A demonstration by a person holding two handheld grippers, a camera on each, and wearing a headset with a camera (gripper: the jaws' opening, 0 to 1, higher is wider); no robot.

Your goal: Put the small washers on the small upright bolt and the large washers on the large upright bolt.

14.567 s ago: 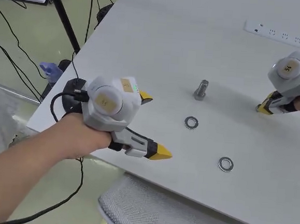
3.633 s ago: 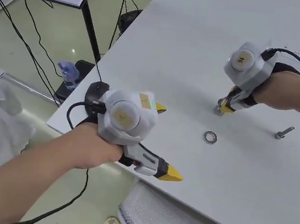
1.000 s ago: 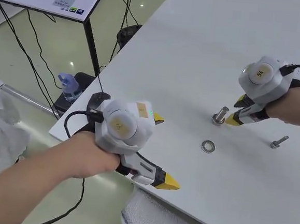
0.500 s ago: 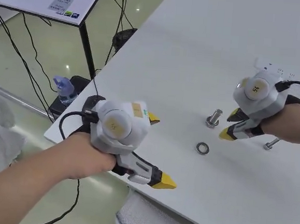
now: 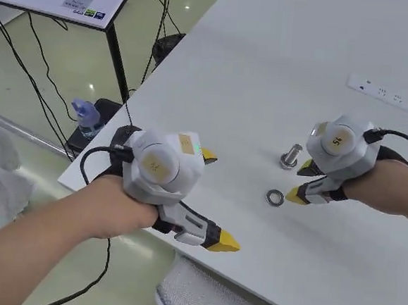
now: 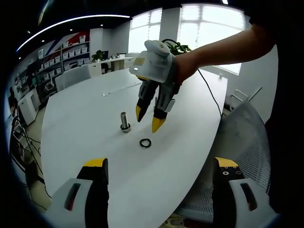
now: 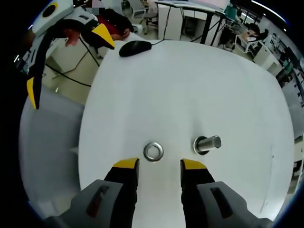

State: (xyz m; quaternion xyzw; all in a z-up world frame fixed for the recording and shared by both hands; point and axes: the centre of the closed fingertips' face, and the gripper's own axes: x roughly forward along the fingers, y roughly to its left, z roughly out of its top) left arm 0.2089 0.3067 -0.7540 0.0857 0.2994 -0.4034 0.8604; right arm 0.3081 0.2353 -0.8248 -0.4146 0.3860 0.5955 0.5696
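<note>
Hovering my right gripper [image 7: 159,164], jaws parted, empty, just short of the washer [image 7: 153,151] near the upright bolt [image 7: 207,143]; left gripper [image 6: 160,163] gapes wide, well apart.

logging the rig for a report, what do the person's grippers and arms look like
Both grippers have rounded white housings with a beige disc on top and black jaws ending in yellow tips. The left gripper carries a beige sticker, a small green light and a black cable. The right gripper has digits on its disc and its own black cable. Forearms are bare.
</note>
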